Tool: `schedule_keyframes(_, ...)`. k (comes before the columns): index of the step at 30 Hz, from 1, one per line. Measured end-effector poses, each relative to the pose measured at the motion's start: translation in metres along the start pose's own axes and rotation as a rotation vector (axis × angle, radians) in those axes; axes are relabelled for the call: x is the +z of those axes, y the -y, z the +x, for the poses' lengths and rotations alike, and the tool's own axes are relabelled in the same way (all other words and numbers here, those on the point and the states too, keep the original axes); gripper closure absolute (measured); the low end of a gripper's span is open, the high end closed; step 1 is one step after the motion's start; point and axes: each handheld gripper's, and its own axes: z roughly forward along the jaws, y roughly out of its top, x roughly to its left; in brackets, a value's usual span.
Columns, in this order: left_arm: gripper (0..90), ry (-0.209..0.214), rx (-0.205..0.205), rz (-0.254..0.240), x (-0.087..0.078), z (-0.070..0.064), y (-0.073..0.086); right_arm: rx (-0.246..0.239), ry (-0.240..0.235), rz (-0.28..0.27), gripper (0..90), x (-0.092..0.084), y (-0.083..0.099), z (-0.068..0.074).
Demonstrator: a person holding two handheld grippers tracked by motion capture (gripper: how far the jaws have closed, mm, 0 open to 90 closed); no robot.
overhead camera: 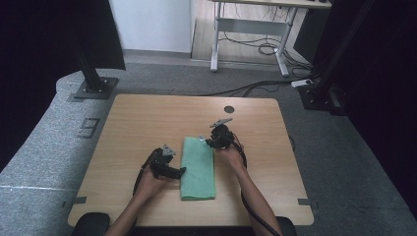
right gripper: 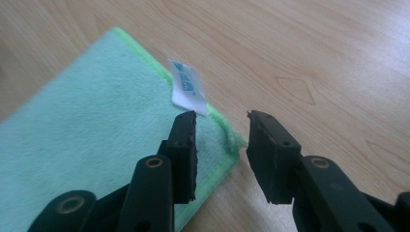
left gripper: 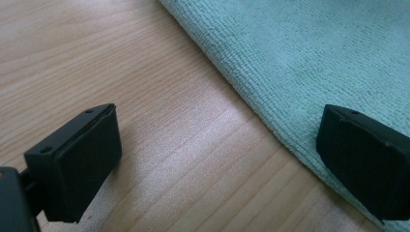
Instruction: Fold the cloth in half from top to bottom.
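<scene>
Lying lengthwise near the front middle of the wooden table [overhead camera: 147, 118], a folded green cloth [overhead camera: 198, 169] serves as the landmark for everything else. The tabletop is pale wood grain with rounded corners and a small dark round cap [overhead camera: 229, 109] set into it beyond the cloth, toward the far edge.

At the cloth's left edge sits the left gripper [overhead camera: 180, 171], held by the person's left hand [overhead camera: 149, 184]; in the left gripper view its jaws stand wide apart, one over bare wood and one over the cloth's folded border, with nothing between them. At the cloth's far right corner is the right gripper [overhead camera: 203, 141], held by the right hand [overhead camera: 232, 156]; in the right gripper view its jaws are apart, straddling that corner's green stitched hem, one jaw above the cloth and one above the wood, right by a small white label [right gripper: 187, 87] that sticks up from the hem.

Around the table the floor is grey carpet [overhead camera: 44, 147]. Beyond the cloth, past the table's far edge, black cables [overhead camera: 255, 87] trail across the carpet toward a white-legged desk [overhead camera: 251, 24]. Dark curtains [overhead camera: 49, 39] hang at both sides, and a black post on a base plate [overhead camera: 93, 86] stands off the table's far left corner.
</scene>
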Motion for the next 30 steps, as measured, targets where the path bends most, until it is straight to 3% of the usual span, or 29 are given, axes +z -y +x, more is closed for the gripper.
schedule_keyframes(5,2.4,0.000,-0.004,-0.004,0.000,0.000,0.000,-0.016,0.011,0.037,52.1,0.013,0.003,-0.001)
schedule_keyframes(7,2.4,0.000,-0.003,-0.003,0.000,0.000,0.000,0.003,0.010,0.032,46.6,0.015,0.004,-0.003)
schedule_keyframes(10,2.4,-0.001,-0.002,-0.002,0.000,0.000,0.000,0.024,-0.009,0.017,46.0,0.016,0.006,-0.008)
schedule_keyframes(14,2.4,-0.002,-0.002,-0.002,0.000,0.000,0.000,0.004,-0.062,0.013,72.4,0.014,0.007,-0.003)
schedule_keyframes(17,2.4,-0.002,-0.001,-0.002,0.000,0.000,0.000,0.015,-0.081,0.029,82.7,0.014,0.005,0.000)
schedule_keyframes(23,2.4,-0.002,-0.002,-0.003,0.000,0.000,0.000,-0.042,-0.015,0.043,85.6,0.011,0.001,0.010)
schedule_keyframes(30,2.4,-0.002,-0.002,-0.002,0.000,0.000,0.000,-0.053,-0.030,-0.025,85.6,-0.012,-0.005,0.009)
